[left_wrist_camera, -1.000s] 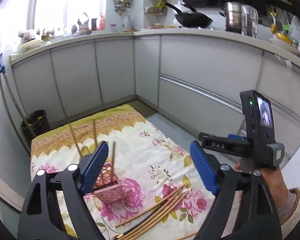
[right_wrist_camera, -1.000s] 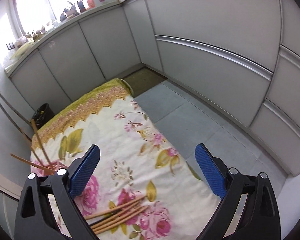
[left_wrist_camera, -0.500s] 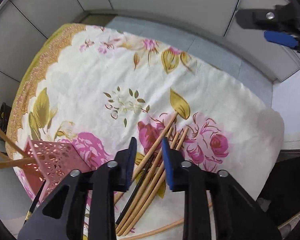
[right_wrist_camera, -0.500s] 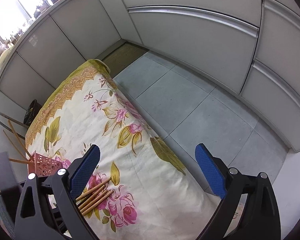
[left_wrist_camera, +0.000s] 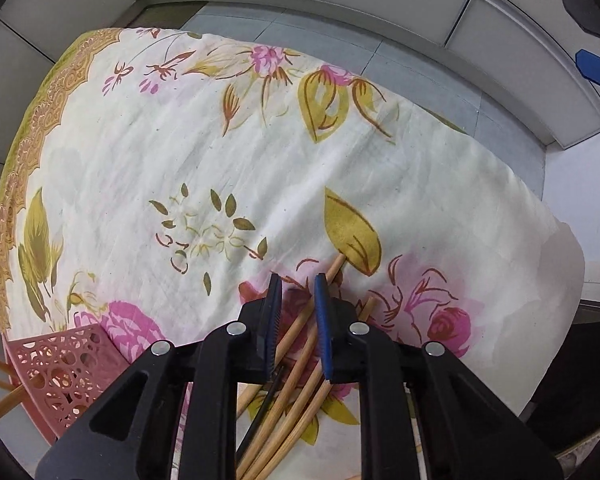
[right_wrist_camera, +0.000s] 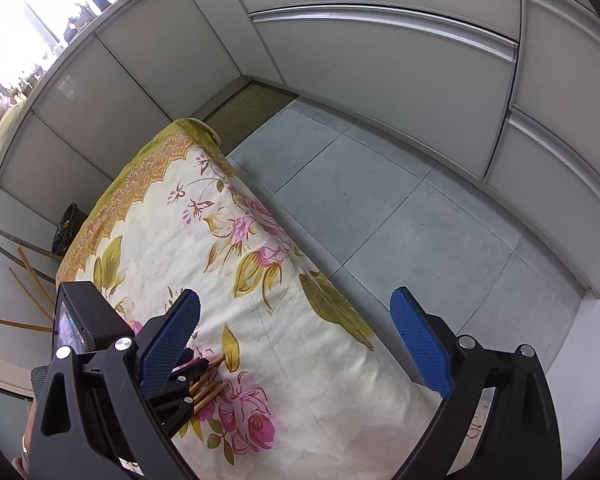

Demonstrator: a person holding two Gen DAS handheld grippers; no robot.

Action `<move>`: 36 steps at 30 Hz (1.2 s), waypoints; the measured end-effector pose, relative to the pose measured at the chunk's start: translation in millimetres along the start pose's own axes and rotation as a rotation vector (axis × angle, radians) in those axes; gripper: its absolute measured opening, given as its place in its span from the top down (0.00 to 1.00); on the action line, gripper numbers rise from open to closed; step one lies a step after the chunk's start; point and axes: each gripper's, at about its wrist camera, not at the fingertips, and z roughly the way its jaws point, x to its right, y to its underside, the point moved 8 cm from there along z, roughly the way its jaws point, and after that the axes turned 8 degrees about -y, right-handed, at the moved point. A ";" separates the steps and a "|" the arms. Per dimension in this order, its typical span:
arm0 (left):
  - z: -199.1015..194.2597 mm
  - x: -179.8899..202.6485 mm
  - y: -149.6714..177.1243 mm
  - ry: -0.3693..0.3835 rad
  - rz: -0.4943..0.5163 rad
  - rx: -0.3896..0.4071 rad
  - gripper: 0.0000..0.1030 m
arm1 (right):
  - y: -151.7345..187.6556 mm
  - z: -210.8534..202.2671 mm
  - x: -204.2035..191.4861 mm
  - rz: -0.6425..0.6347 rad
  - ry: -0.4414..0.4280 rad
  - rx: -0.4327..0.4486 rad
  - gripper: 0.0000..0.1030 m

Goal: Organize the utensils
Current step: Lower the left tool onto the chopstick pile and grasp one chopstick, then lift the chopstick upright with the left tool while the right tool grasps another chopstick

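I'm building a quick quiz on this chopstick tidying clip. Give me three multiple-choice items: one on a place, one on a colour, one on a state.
1. Where is the left gripper?
A. over the loose chopsticks
B. over the floor
C. inside the basket

2. What colour is the pierced basket?
A. green
B. pink
C. black

3. How does the right gripper stand?
A. shut on a chopstick
B. open and empty
C. shut on cloth

Answers: 1 A, its narrowed jaws straddle one stick; 2 B, pink lattice walls; 3 B, pads wide apart above the flowered cloth.
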 end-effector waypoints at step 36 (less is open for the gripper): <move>-180.5 -66.2 97.9 -0.203 -0.356 0.522 0.95 | 154.3 84.7 -85.5 0.191 -0.225 -0.579 0.70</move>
